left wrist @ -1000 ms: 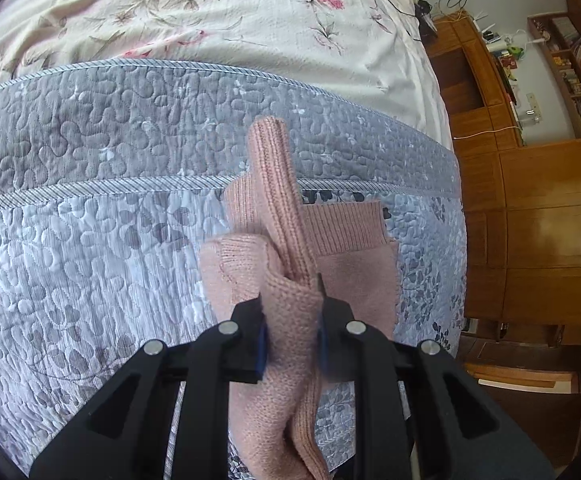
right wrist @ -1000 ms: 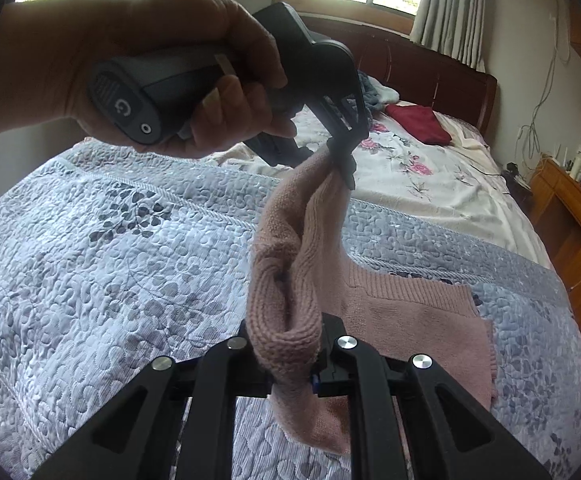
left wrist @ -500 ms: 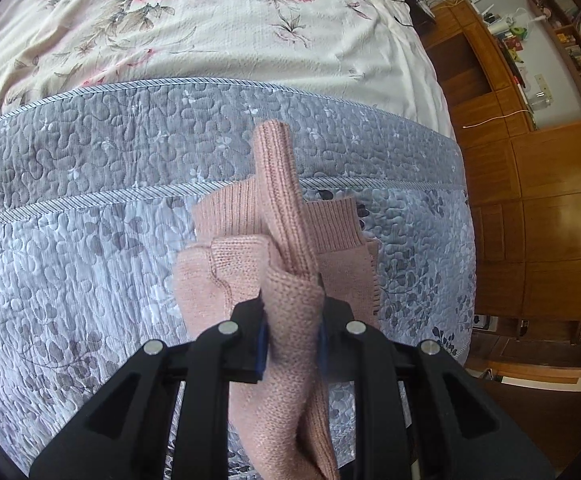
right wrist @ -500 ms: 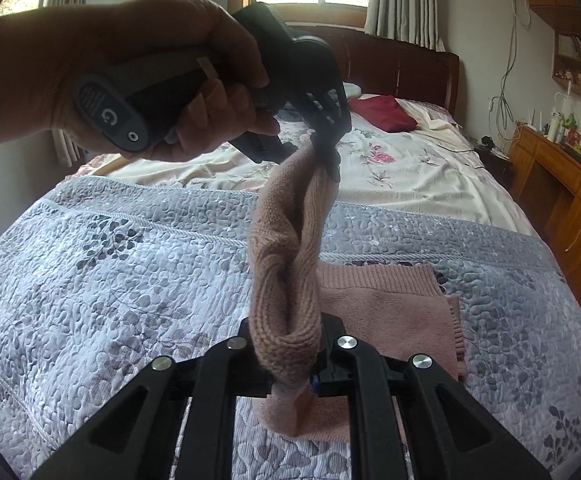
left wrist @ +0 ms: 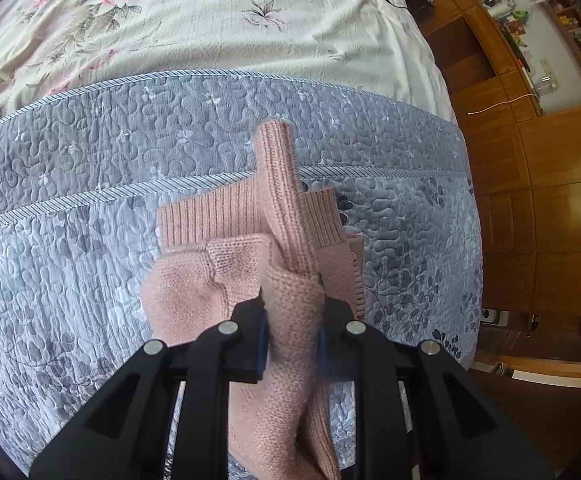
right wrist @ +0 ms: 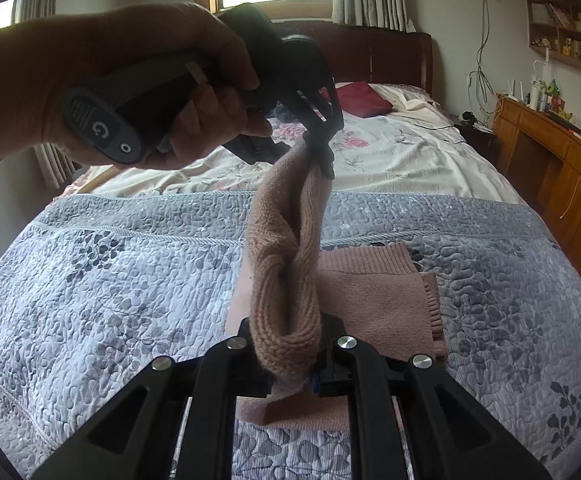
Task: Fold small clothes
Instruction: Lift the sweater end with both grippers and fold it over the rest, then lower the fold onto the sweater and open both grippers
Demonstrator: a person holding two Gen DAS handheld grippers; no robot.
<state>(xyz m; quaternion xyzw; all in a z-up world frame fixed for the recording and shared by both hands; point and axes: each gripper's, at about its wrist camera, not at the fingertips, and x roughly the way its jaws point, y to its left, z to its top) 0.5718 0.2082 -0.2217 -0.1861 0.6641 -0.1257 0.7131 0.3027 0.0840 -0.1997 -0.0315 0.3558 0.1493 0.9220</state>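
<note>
A small pink knitted garment (right wrist: 374, 300) lies partly flat on the grey quilted bedspread (right wrist: 110, 280), its ribbed hem toward the far side. One edge is lifted and stretched between both grippers. My left gripper (left wrist: 290, 332) is shut on a bunched end of the pink knit (left wrist: 290, 312). My right gripper (right wrist: 290, 360) is shut on the other end, which loops over its jaws. In the right wrist view a hand (right wrist: 102, 80) holds the left gripper (right wrist: 322, 148) above the bed, clamped on the raised fabric.
A floral cream sheet (left wrist: 210, 20) covers the far part of the bed, with a dark red cloth (right wrist: 362, 98) near the headboard. Wooden cabinets (left wrist: 550, 208) and a desk with cables (right wrist: 546, 140) stand along the right side. The quilt's edge drops off at right.
Both grippers have carried the lifted edge further over the flat part, so the garment on the quilt now looks shorter and more doubled over. Both grips are unchanged.
</note>
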